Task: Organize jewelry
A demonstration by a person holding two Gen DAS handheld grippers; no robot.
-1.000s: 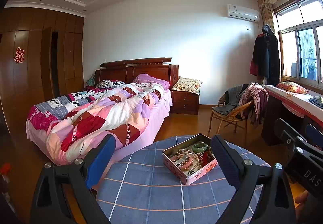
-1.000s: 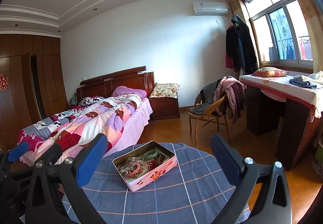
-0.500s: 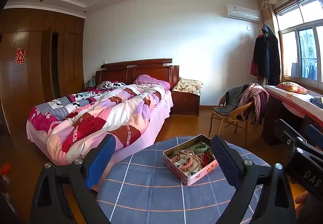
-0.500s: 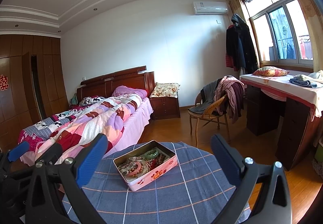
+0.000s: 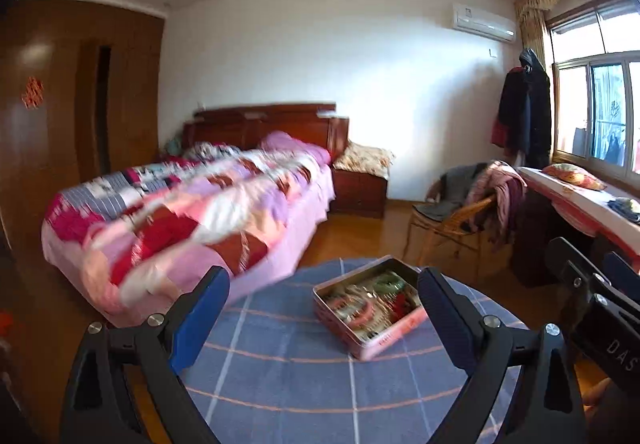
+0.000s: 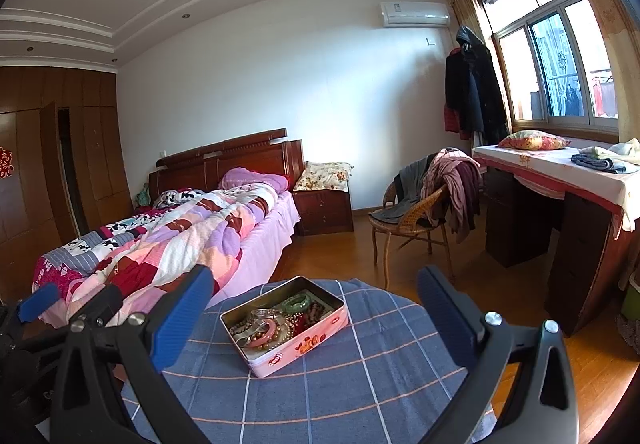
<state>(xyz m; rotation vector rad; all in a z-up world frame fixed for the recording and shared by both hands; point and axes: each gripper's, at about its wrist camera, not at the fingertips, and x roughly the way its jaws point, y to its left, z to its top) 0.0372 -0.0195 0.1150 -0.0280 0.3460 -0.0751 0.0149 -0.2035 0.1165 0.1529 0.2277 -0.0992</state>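
Looking down both grippers, you have the pink tin [image 6: 286, 328] sitting open on the round table [image 6: 360, 396] with its blue checked cloth, and the jewelry is all piled inside it. In the right wrist view the tin lies at about 12 o'clock, between the fingers and well ahead of them; in the left wrist view it sits nearer 1 o'clock, close to the right-hand finger. The left gripper [image 5: 320, 316] has its jaws spread wide with nothing between them, and so does the right gripper [image 6: 316, 308].

Judge the contents as light, hard and tangle-prone. The pink bangle [image 6: 262, 336] and the green bangle [image 6: 296, 300] look rigid and smooth (likely slippery against the pads, and possibly brittle if they are stone or glass), so take each across its band, at the rim's 12 o'clock, rather than pinching it flat. The bead strands [image 6: 314, 310] are limp and will trail; lift one slowly by a single loop, or neighbours may come with it. The tin itself looks thin and light, so it may skate on the cloth unless your other gripper steadies a wall.

Against the frame half a second back, the left view has swung: the tin [image 5: 368, 314] has slid toward 1 o'clock, the whole picture is smeared with motion, and the bed [image 5: 180, 220] is blurred. The right view is almost unchanged.
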